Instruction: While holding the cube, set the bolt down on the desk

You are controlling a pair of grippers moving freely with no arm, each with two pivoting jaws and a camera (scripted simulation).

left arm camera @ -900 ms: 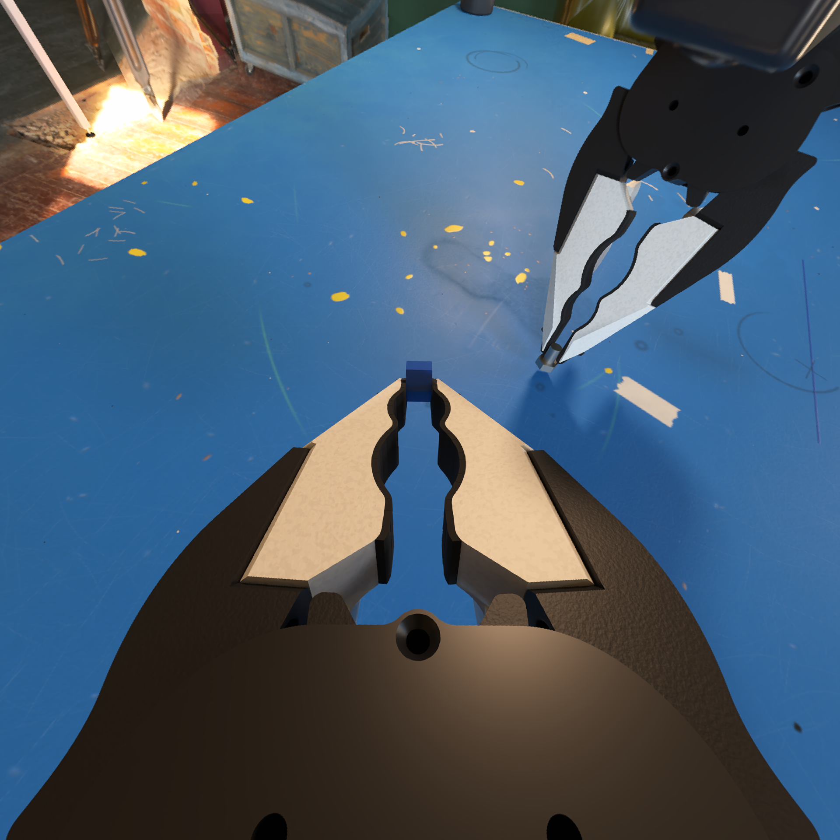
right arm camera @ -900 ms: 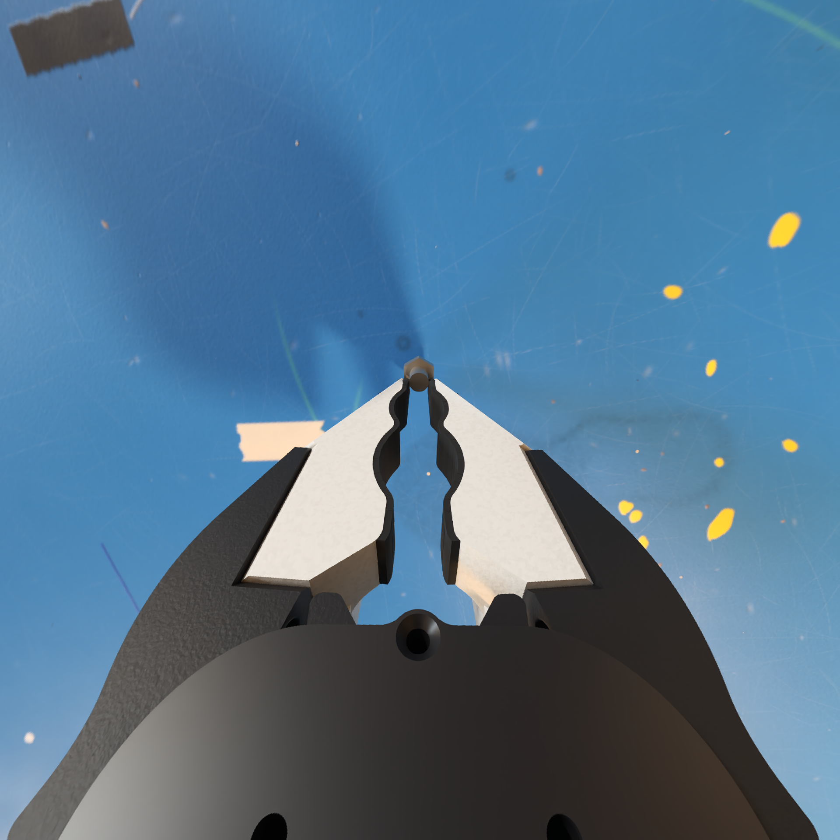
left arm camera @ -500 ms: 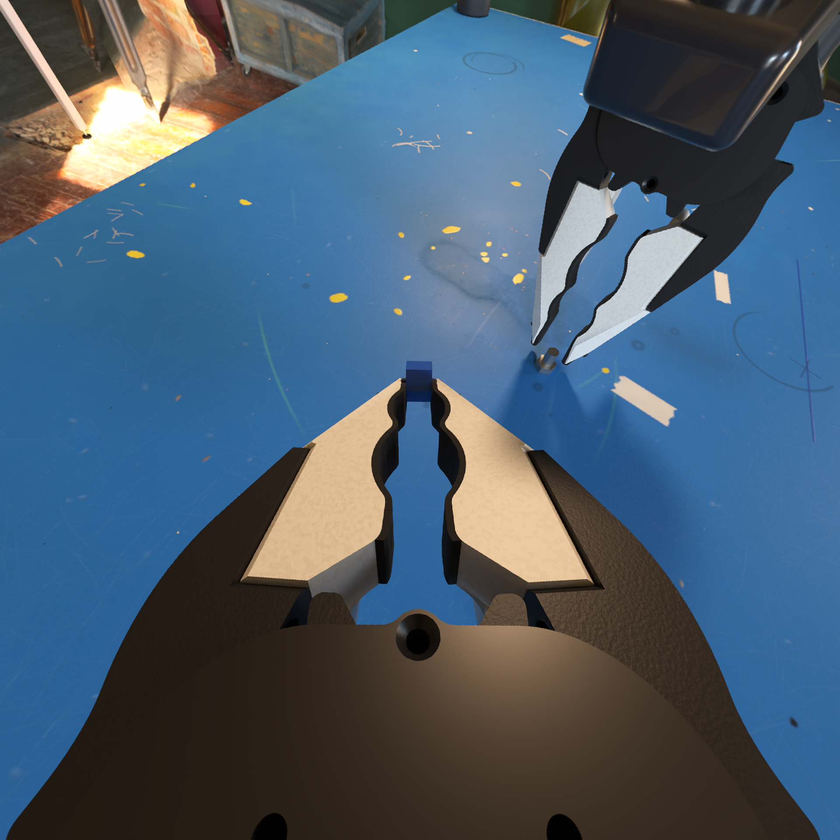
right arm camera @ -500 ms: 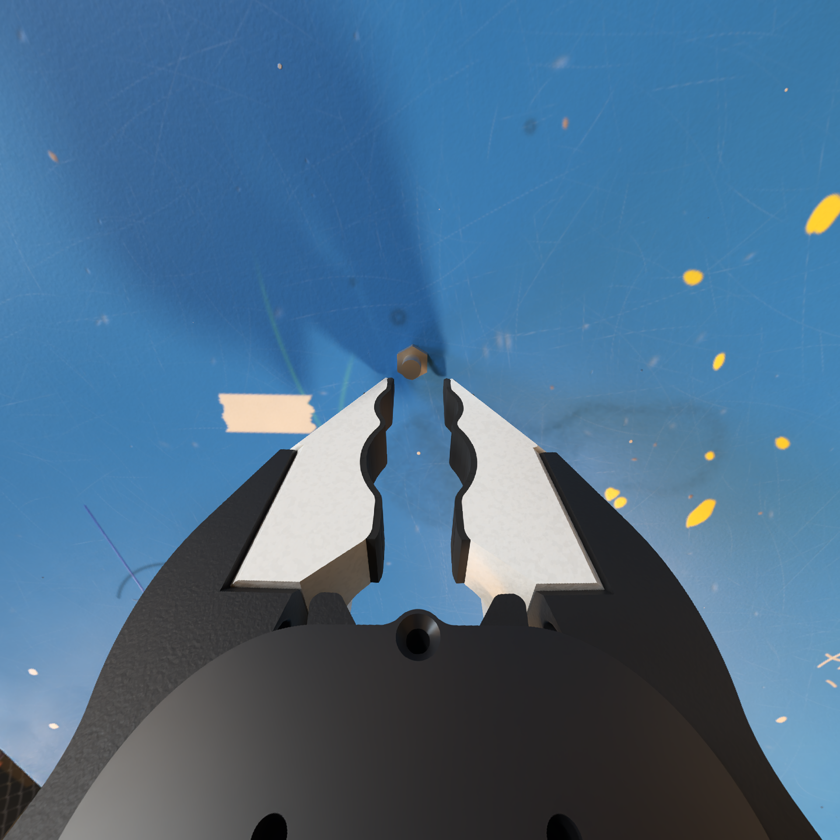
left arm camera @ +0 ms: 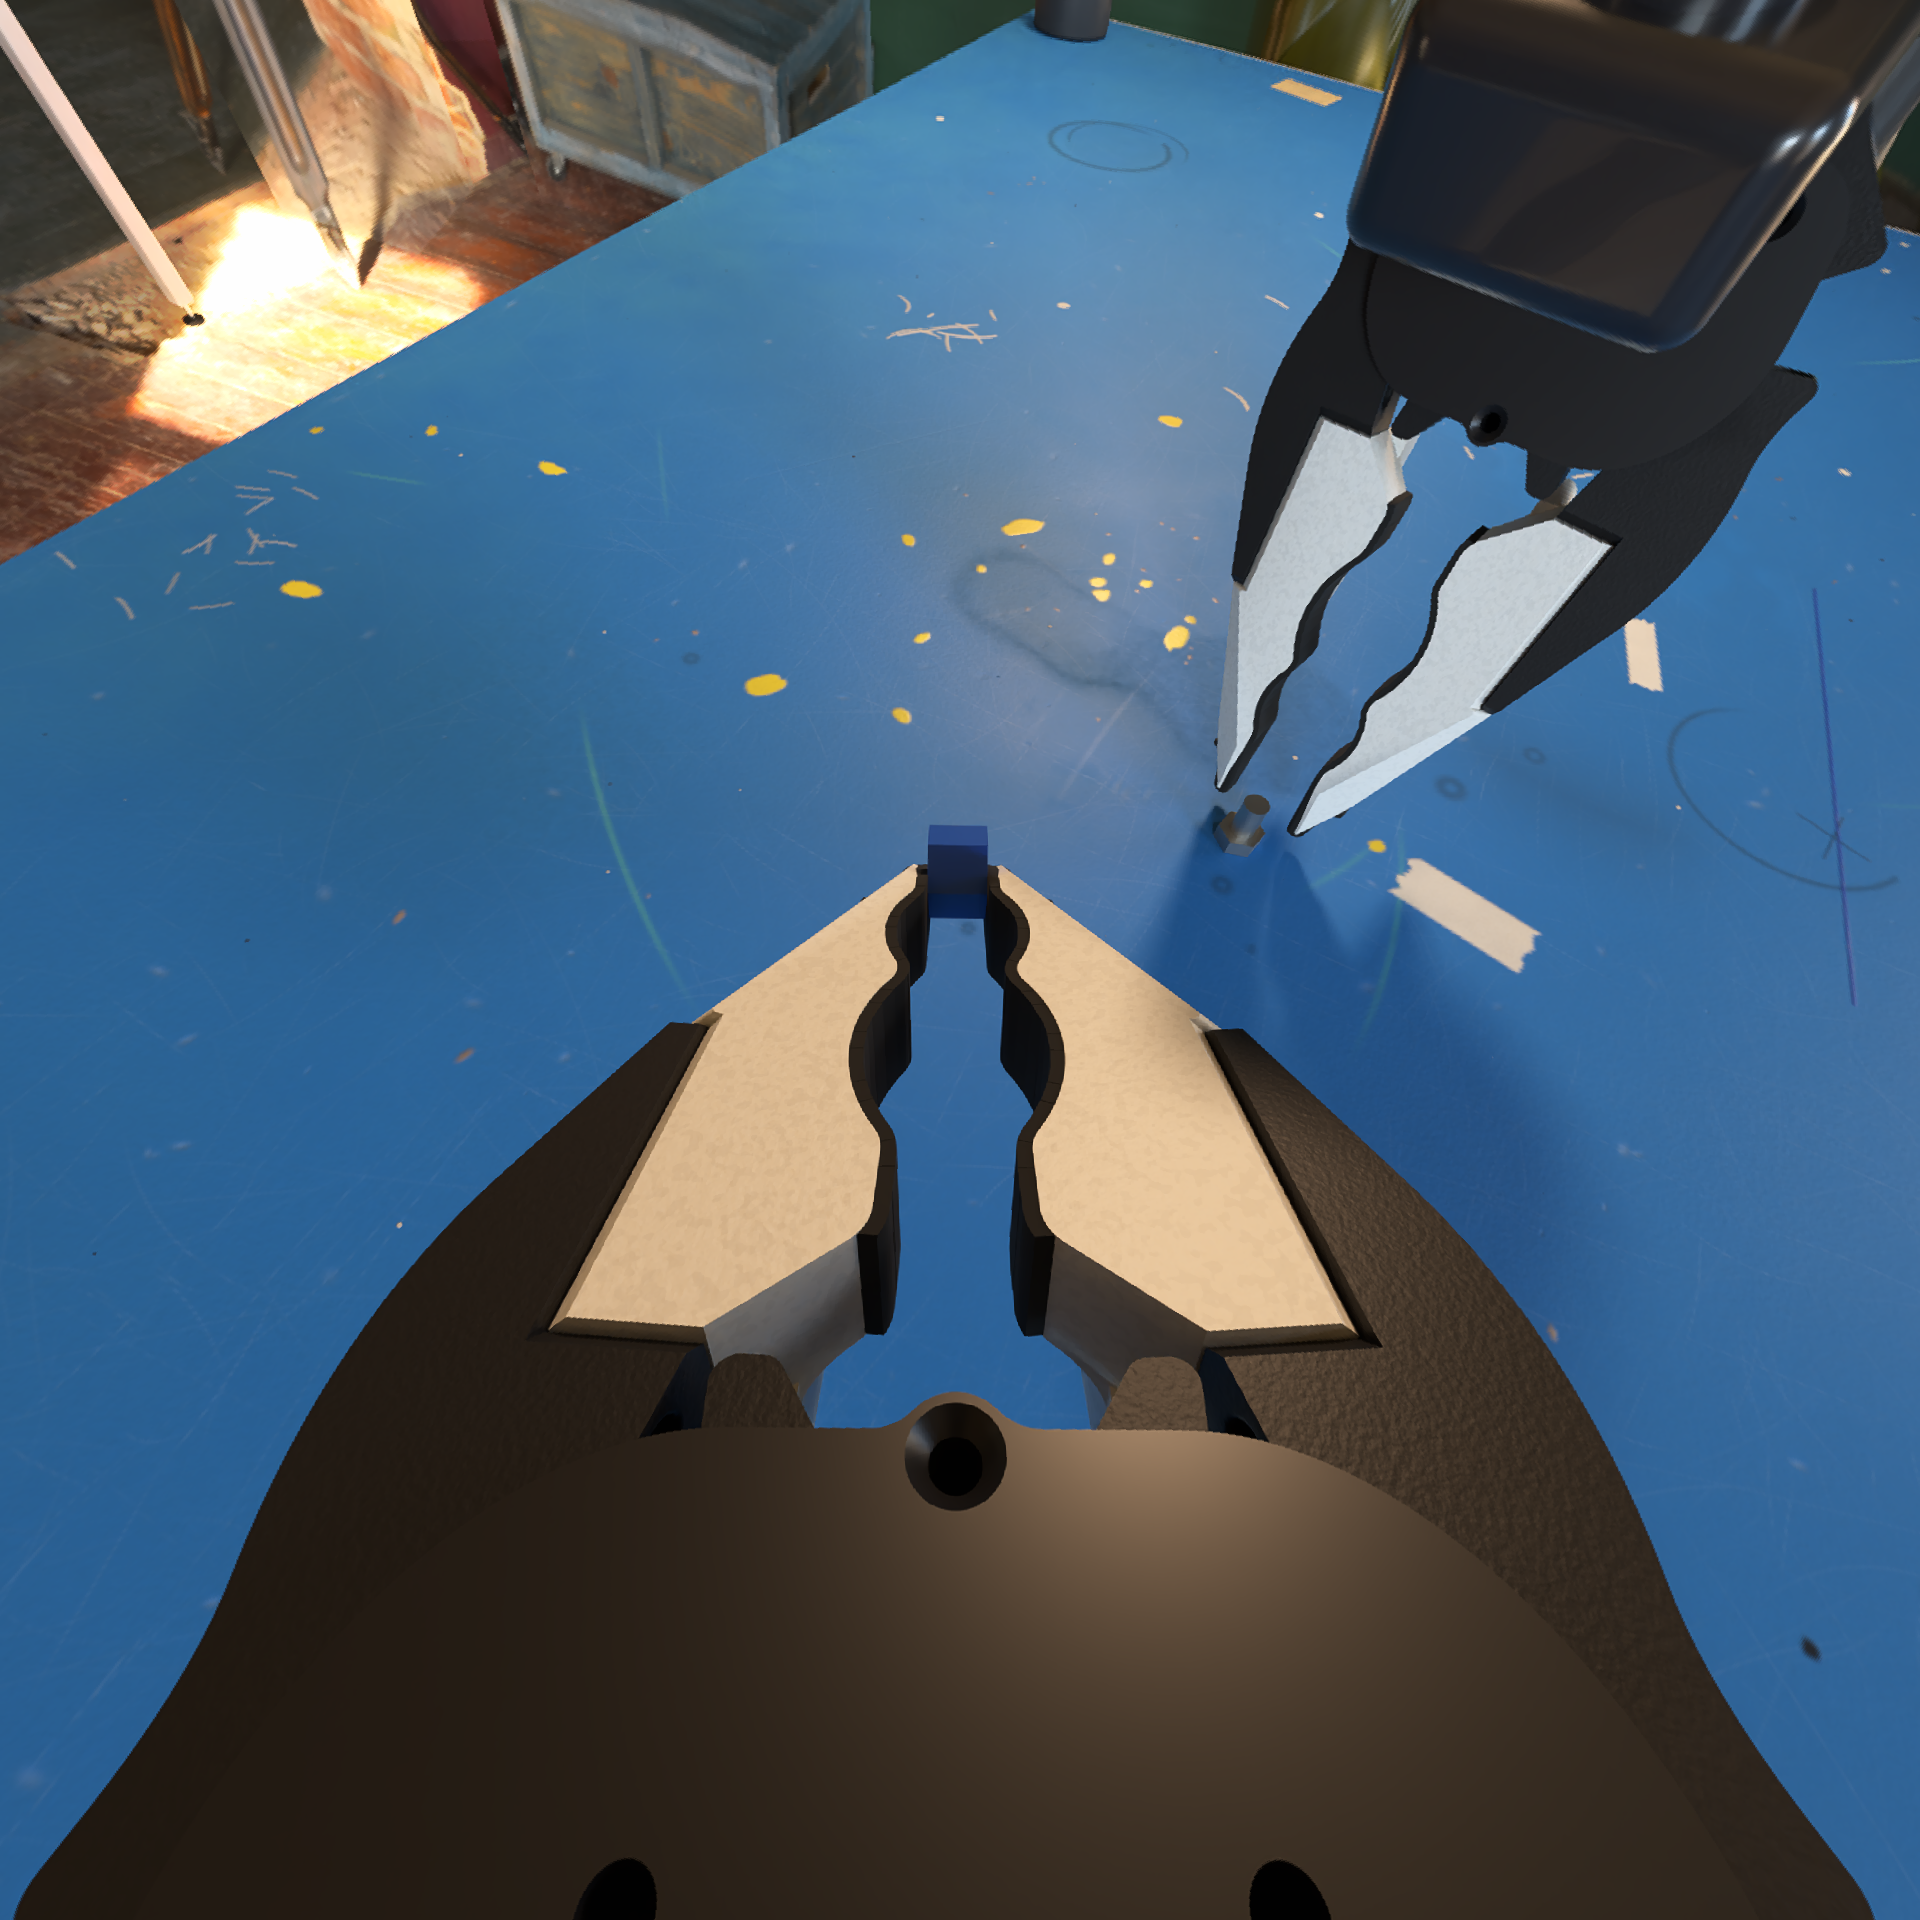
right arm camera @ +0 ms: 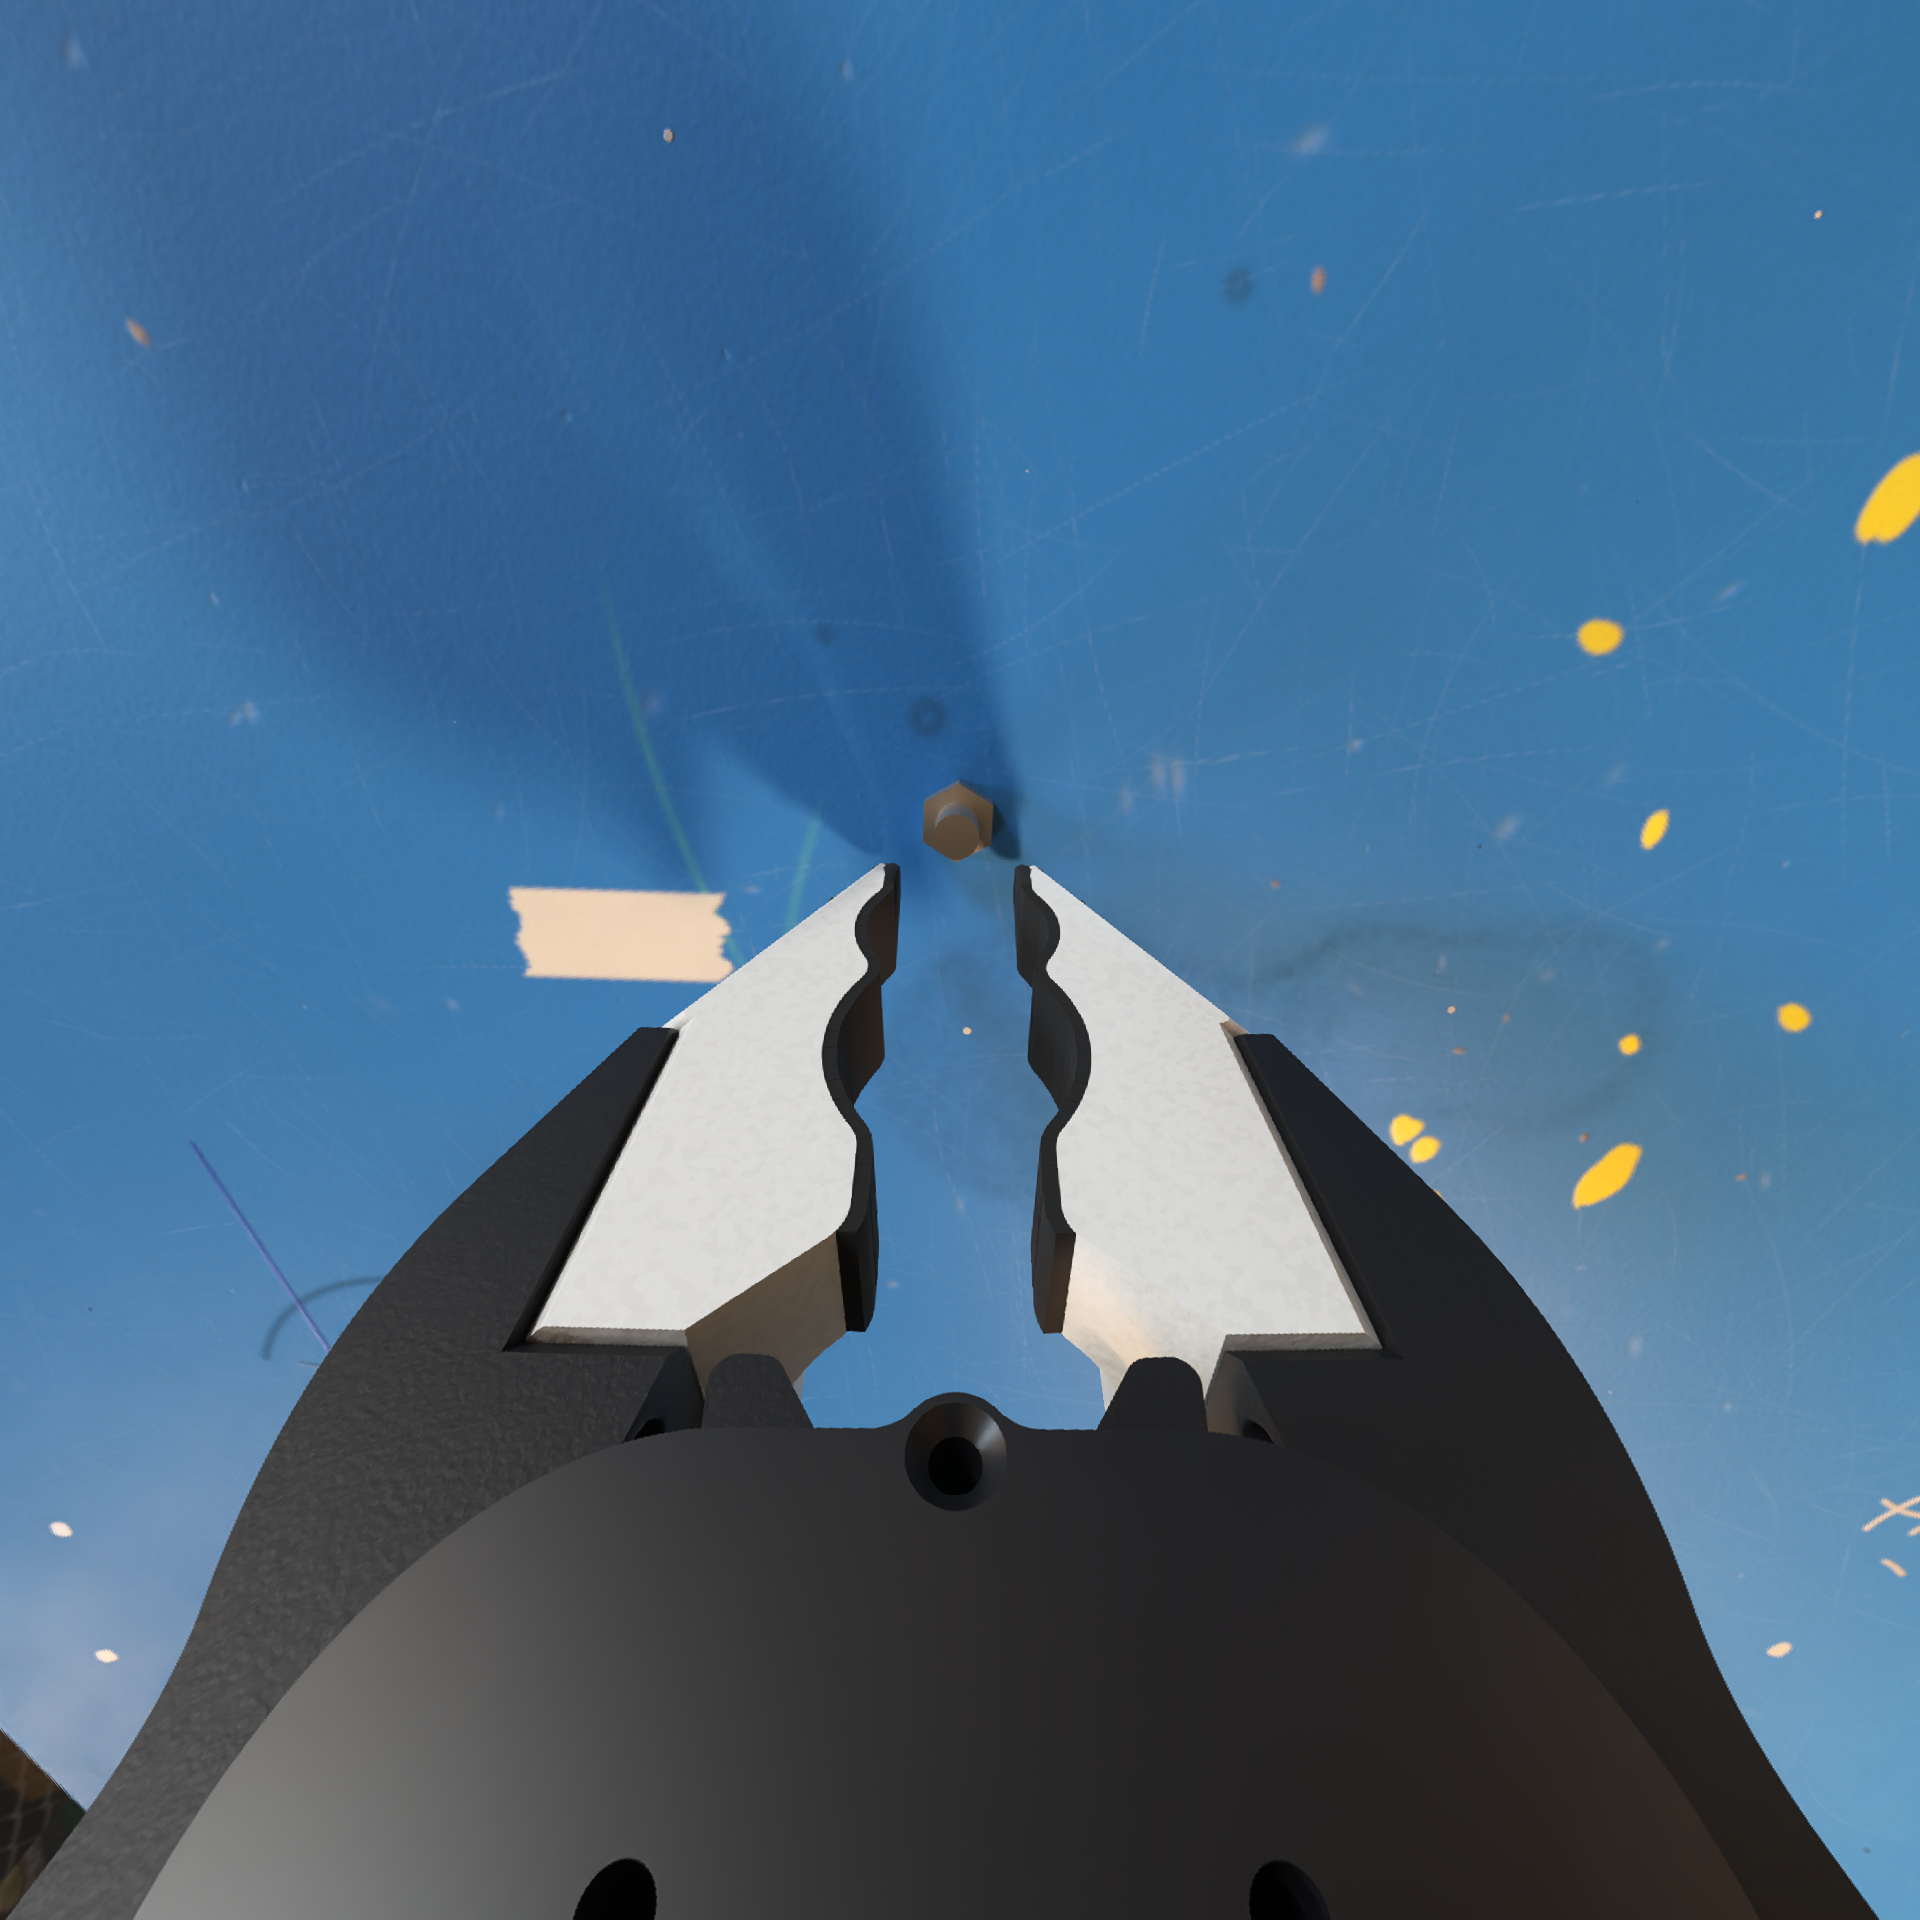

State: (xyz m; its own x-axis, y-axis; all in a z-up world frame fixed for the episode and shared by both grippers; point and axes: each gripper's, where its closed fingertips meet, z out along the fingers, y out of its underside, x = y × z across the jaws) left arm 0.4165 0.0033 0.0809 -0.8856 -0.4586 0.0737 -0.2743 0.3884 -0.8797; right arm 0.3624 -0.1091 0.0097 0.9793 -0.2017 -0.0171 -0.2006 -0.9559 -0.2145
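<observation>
My left gripper (left arm camera: 957, 878), brown with tan pads, is shut on a small blue cube (left arm camera: 956, 860) at its fingertips, above the blue desk (left arm camera: 520, 831). The small grey hex-head bolt (left arm camera: 1242, 824) stands on its head on the desk, shank up. My right gripper (left arm camera: 1262, 805), black with white pads, is open just above the bolt, fingertips on either side and apart from it. In the right wrist view the bolt (right arm camera: 956, 821) lies free on the desk (right arm camera: 1351, 416) just beyond the open right gripper (right arm camera: 956, 873).
A strip of beige tape (left arm camera: 1465, 914) lies right of the bolt, also in the right wrist view (right arm camera: 620, 933). Yellow paint flecks (left arm camera: 764, 684) dot the desk. The desk's left edge (left arm camera: 260, 421) drops to a wooden floor with a cabinet (left arm camera: 665, 83).
My right gripper opened and let go of the bolt, then lifted a little away. The bolt now stands on the desk. The left gripper still holds the cube, unmoved.
</observation>
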